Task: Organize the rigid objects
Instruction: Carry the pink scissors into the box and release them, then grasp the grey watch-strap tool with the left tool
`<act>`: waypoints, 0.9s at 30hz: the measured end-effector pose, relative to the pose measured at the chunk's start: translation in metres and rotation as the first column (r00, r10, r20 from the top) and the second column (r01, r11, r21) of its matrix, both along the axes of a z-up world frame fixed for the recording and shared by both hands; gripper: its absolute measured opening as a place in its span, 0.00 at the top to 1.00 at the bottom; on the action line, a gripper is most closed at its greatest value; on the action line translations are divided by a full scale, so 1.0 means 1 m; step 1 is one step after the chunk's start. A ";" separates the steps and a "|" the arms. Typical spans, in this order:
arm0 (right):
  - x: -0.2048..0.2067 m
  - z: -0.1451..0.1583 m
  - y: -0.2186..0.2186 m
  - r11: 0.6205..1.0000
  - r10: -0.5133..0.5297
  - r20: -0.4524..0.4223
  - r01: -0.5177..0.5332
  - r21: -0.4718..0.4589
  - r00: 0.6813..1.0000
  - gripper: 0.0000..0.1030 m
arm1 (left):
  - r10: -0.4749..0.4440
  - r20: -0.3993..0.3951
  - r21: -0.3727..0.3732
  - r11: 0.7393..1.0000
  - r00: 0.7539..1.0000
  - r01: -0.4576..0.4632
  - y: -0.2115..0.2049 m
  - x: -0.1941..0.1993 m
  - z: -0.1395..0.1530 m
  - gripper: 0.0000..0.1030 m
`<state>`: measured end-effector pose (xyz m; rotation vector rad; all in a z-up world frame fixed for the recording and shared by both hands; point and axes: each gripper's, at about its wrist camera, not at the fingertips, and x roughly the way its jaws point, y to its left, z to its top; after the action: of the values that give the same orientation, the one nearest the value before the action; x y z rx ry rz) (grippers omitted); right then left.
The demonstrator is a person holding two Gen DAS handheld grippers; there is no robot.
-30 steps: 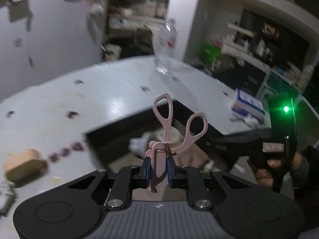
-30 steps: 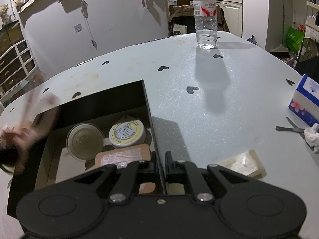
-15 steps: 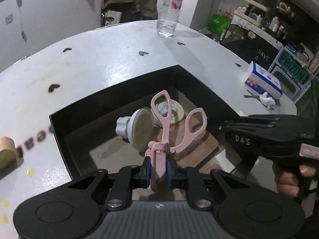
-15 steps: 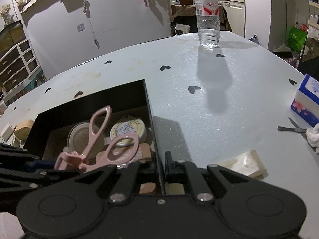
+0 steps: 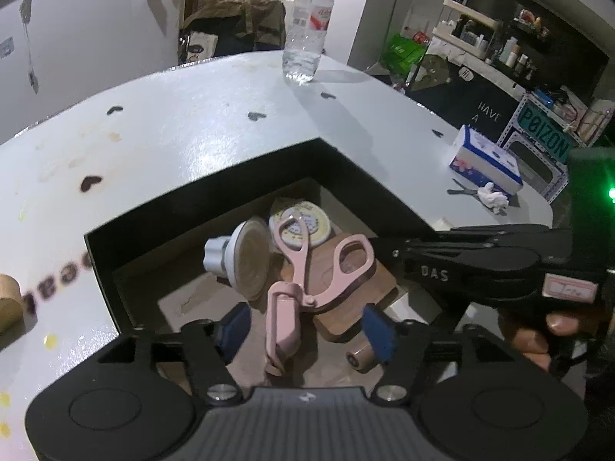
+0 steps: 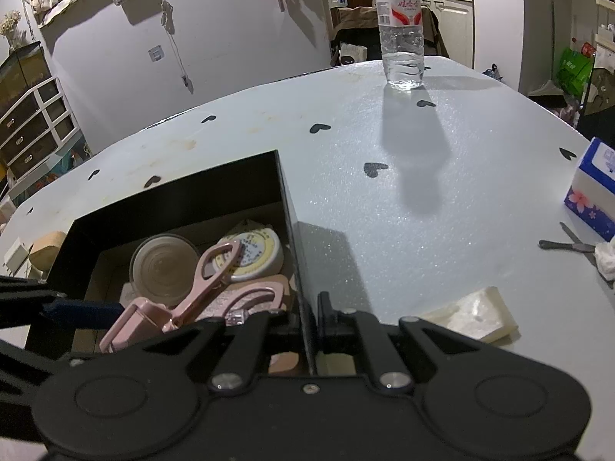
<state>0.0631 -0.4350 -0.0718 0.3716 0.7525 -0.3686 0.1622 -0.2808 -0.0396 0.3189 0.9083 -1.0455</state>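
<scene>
- Closest to the left wrist camera, the left gripper (image 5: 303, 326) has its jaws spread wide, the blue pads (image 5: 232, 326) standing clear on either side of the pink eyelash curler (image 5: 303, 288) and touching nothing.
- That curler lies between the open fingers inside the black box (image 5: 215, 196), its clamp end nearest the gripper and its two finger loops pointing away; one loop overlaps the round yellow-rimmed tin (image 5: 301, 224), the other lies over the wooden board (image 5: 353, 307).
- Just right of the curler's clamp end, a small tan cylinder (image 5: 357, 359) lies on the box floor, partly hidden behind the right blue pad.
- Left of the loops, a white knobbed lid (image 5: 242, 261) stands tilted on edge against the tin.
- The right gripper (image 6: 309, 317) is pinched shut on the box's right wall (image 6: 292, 230), one finger inside the box and one outside it; in the left view it reaches in from the right, with the person's hand (image 5: 538, 334) around its handle.
- On the white table (image 6: 384, 199) just right of that gripper lies a pale translucent slab (image 6: 472, 317).
- Farther right are small scissors (image 6: 565, 244), a crumpled tissue (image 6: 605, 257) touching them, and a blue-and-white tissue box (image 6: 595, 188).
- At the table's left edge sits a tan wooden block (image 6: 46, 249).
- Farthest back, a clear water bottle (image 6: 401, 27) stands upright near the far edge.
</scene>
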 end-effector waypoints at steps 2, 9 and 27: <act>0.000 0.000 0.000 1.000 0.000 0.000 0.000 0.000 1.000 0.94 | 0.000 0.024 -0.015 1.000 1.000 0.000 0.003 -0.003 0.006 0.24; 0.000 0.000 0.000 1.000 -0.001 0.001 0.001 0.002 1.000 0.94 | 0.028 0.114 -0.093 0.996 0.993 -0.017 0.021 -0.010 0.034 0.03; 0.000 0.000 -0.001 1.000 -0.001 0.002 0.001 0.004 1.000 0.94 | 0.513 0.256 -0.180 0.858 0.819 -0.481 0.125 0.030 0.047 0.00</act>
<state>0.0628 -0.4358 -0.0718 0.3760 0.7514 -0.3676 0.1921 -0.1562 0.0077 0.1265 0.6095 -0.5336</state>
